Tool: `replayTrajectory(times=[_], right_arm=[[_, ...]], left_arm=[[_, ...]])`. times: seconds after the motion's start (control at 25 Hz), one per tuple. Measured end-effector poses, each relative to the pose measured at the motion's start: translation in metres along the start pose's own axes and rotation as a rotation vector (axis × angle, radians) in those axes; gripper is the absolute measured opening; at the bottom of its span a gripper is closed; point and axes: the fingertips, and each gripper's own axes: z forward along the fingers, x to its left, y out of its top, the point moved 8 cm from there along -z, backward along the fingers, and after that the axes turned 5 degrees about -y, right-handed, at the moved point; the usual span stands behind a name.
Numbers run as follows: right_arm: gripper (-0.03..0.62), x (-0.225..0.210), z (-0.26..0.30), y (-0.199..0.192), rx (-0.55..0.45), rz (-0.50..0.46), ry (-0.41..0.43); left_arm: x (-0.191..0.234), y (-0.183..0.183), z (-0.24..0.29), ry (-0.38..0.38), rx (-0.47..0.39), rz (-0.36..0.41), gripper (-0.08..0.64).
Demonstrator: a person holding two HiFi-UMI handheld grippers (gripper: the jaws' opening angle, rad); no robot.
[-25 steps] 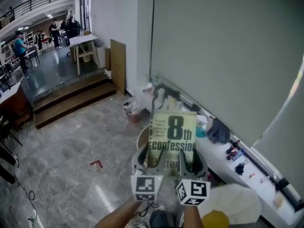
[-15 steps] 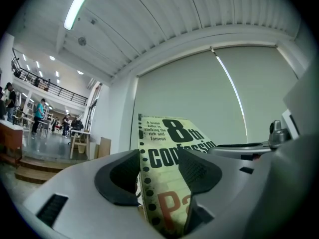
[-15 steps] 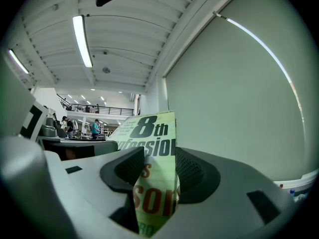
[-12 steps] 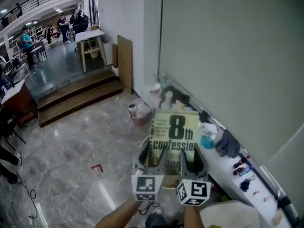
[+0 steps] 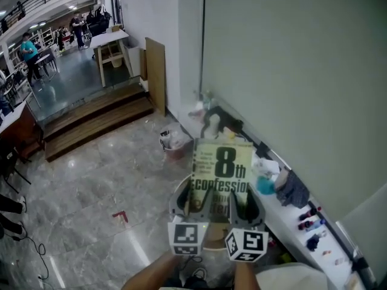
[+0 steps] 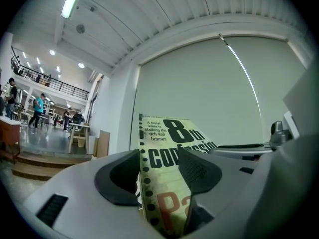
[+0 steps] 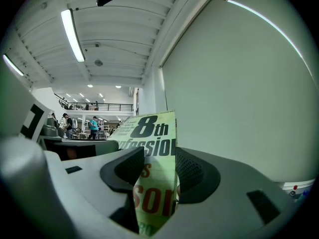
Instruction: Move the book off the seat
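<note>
Book upright, rising above left tongs and right tongs, both clamped on its lower edge; floor beneath them only in head view.

Left gripper, right gripper: sitting side by side, both pointing to 12 o'clock, each clamping the book by its lower edge.

We note the right gripper with both jaws pressed on the book, one on each face. The green cover reads "8th" beyond the jaw tips.

- Left of the book: balcony railing and distant people.
- Right of the book: plain pale wall.
- Above and left of the book: ceiling light strip.
</note>
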Motion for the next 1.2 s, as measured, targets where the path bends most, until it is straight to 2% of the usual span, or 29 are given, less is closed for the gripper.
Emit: replayTrajectory(times=[0.48, 0.8, 1.0, 1.2], right_arm=[[0.199, 0.037, 0.092, -0.054, 0.111, 0.026, -0.131], [0.199, 0.031, 0.122, -0.098, 0.189, 0.060, -0.191], [0.199, 0.011, 0.132, -0.152, 0.257, 0.094, -0.209], [0.199, -0.006, 0.139, -0.229, 0.346, 0.107, -0.213]], left_arm=[[0.086, -0.054, 0.078, -0.118, 0.112, -0.036, 0.249], [0.100, -0.096, 0.116, -0.175, 0.186, -0.045, 0.249], [0.090, -0.149, 0.136, -0.184, 0.267, -0.053, 0.249], [0.083, -0.231, 0.148, -0.181, 0.358, -0.086, 0.249]])
